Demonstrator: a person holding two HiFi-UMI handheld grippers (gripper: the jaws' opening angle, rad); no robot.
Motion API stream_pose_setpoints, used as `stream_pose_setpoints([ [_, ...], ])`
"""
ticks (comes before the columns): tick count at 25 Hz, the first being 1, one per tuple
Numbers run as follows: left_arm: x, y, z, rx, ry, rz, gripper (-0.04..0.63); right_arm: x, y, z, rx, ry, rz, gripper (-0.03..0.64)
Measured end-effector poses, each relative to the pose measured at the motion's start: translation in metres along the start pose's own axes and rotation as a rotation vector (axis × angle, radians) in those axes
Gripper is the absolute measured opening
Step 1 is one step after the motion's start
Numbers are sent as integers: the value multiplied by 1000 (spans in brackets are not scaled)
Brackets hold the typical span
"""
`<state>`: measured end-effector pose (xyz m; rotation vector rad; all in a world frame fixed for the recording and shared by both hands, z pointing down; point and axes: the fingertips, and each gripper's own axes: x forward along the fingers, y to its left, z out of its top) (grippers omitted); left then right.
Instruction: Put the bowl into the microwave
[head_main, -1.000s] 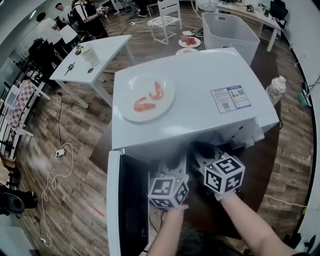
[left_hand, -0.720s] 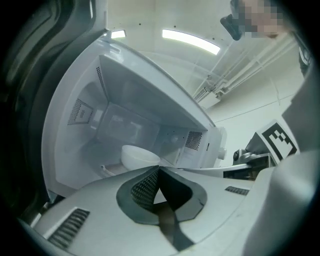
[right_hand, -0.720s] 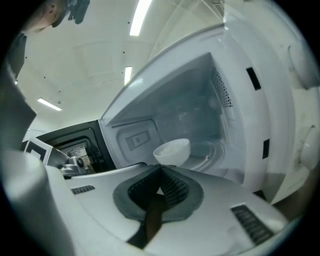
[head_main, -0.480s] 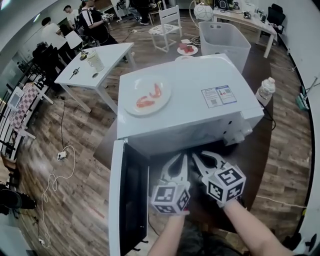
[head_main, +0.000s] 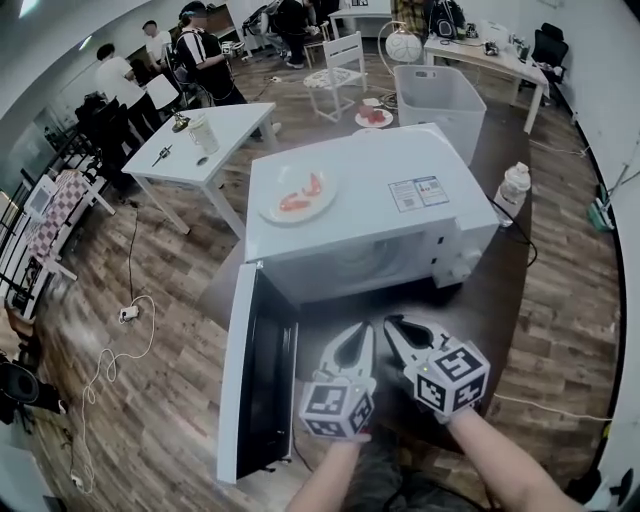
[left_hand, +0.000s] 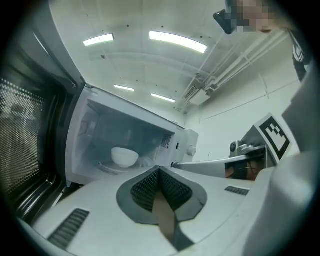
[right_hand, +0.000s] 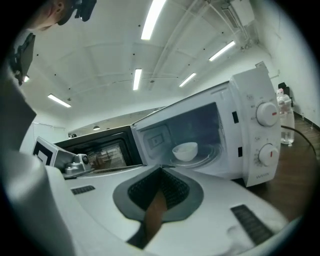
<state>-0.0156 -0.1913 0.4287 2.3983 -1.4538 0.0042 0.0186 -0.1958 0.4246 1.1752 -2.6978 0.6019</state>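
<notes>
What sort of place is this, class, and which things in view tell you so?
Most likely a lab or shared workroom, not a home kitchen: the microwave sits in an open wood-floored room among white work tables, a large plastic bin and a group of people standing at the back.

White hand-held grippers (head_main: 362, 328), marker cubes (head_main: 338, 408) (black-and-white)

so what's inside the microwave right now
A white bowl sits upright on the glass turntable inside the microwave, whose door stands open. Nothing else shows in there. The bowl's rim hides its contents, and in the head view the microwave's top covers the cavity.
</notes>
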Motion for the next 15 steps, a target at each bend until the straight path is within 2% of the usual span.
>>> stream_pose_setpoints([
  [5,-25,-14,-1,-5,3,-3,12,-24,19,0,-30,6,19,2],
  [9,-38,-34,6,-23,-14,-41,12,-39,33,3,-71,0,37,2],
  [15,-61,-60,19,16,-27,-66,12,-67,52,9,-112,1,50,2],
])
